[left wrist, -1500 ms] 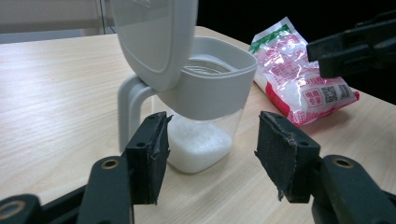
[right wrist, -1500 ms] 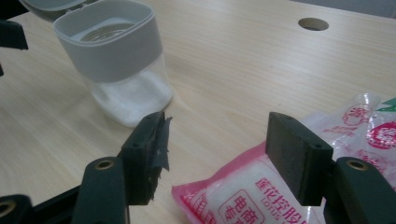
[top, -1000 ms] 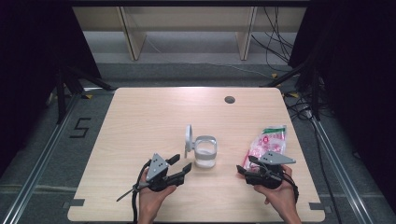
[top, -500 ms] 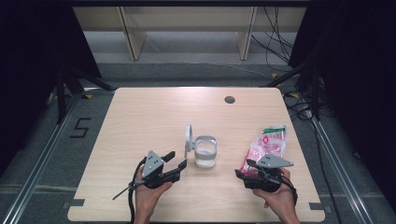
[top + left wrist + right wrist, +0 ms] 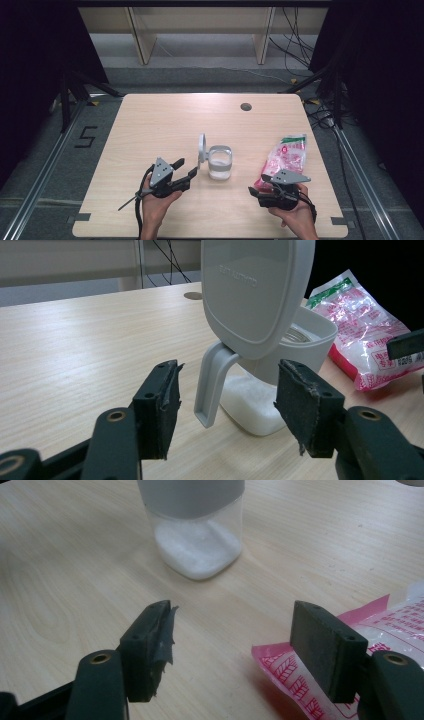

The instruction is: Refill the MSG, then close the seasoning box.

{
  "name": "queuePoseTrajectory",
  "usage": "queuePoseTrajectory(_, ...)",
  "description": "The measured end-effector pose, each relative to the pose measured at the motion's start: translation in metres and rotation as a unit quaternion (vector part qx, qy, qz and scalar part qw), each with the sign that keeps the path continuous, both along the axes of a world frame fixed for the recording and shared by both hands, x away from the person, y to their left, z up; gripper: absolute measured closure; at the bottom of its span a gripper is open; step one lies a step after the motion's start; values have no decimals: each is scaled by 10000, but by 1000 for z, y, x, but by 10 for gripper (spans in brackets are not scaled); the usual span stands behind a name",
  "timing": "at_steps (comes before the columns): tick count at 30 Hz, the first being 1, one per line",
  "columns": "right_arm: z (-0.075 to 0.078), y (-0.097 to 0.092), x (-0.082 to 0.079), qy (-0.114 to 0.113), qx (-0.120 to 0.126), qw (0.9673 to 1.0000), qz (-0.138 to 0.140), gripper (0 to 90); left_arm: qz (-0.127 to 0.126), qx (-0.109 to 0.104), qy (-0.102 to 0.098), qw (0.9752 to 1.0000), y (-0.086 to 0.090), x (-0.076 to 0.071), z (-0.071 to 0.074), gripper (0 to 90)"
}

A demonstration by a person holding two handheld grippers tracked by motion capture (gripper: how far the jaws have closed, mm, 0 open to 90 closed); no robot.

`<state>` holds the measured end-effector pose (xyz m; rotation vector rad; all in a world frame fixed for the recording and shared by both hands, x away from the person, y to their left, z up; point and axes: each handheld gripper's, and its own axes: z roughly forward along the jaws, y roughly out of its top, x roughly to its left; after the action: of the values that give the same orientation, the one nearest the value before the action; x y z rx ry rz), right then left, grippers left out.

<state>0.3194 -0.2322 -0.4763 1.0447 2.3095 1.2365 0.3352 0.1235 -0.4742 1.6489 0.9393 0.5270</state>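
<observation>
Now, jaws first, then outward.

Right jaws: on the right gripper (image 5: 230, 645) they have just been opening and stand apart; nothing is pinched, and the pink corner of the bag lies just inside the right-hand pad.
Left jaws: on the left gripper (image 5: 225, 405) they are spread wide, with the lid's hanging tab in front of the gap, untouched.
Salt bag (image 5: 286, 159): flat on the bench (image 5: 160, 120), in front of the right gripper.
Container (image 5: 220, 162): mid-bench, lid (image 5: 255, 290) flipped upright, white grains at the bottom.
Change since a second ago: the left gripper has closed in on the container.
Meaning: probably the bag gets gripped next for filling.
</observation>
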Motion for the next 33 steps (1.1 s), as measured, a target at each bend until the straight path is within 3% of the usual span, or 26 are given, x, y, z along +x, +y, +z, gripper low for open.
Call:
queuePoseTrajectory(2, 0, 2, -2, 84, 69, 9999, -42, 343, -62, 39, -65, 10000, 1, 2, 1, 420)
queuePoseTrajectory(4, -1, 1, 0, -17, 12, 10000, -4, 344, -31, 95, -60, 9999, 2, 3, 2, 420)
queuePoseTrajectory(5, 0, 3, -4, 185, 108, 9997, -106, 343, -16, 114, -76, 9999, 3, 4, 2, 419)
queuePoseTrajectory(8, 0, 1, -1, -27, 19, 10000, 10, 344, 60, 92, -88, 9999, 7, 5, 5, 419)
queuePoseTrajectory(15, -1, 2, -2, 106, 38, 9999, 55, 344, 182, 38, -63, 9998, 15, 9, 5, 422)
queuePoseTrajectory(21, -1, 3, -3, 76, 36, 10000, 17, 346, 165, 97, -59, 9998, 15, 10, 6, 437)
queuePoseTrajectory(24, -1, 4, -2, 55, 28, 9999, 137, 346, 131, 52, -138, 9998, 14, 10, 8, 505)
queuePoseTrajectory(28, -1, 5, -3, 84, -15, 9999, 112, 346, 142, 265, -281, 9992, 13, 12, 8, 586)
queuePoseTrajectory(31, -1, 7, -5, 104, -2, 9999, 43, 347, 123, 238, -331, 9991, 12, 16, 8, 733)
queuePoseTrajectory(33, -1, 7, -4, 88, -13, 9998, 152, 348, 127, 375, -353, 9986, 11, 18, 9, 756)
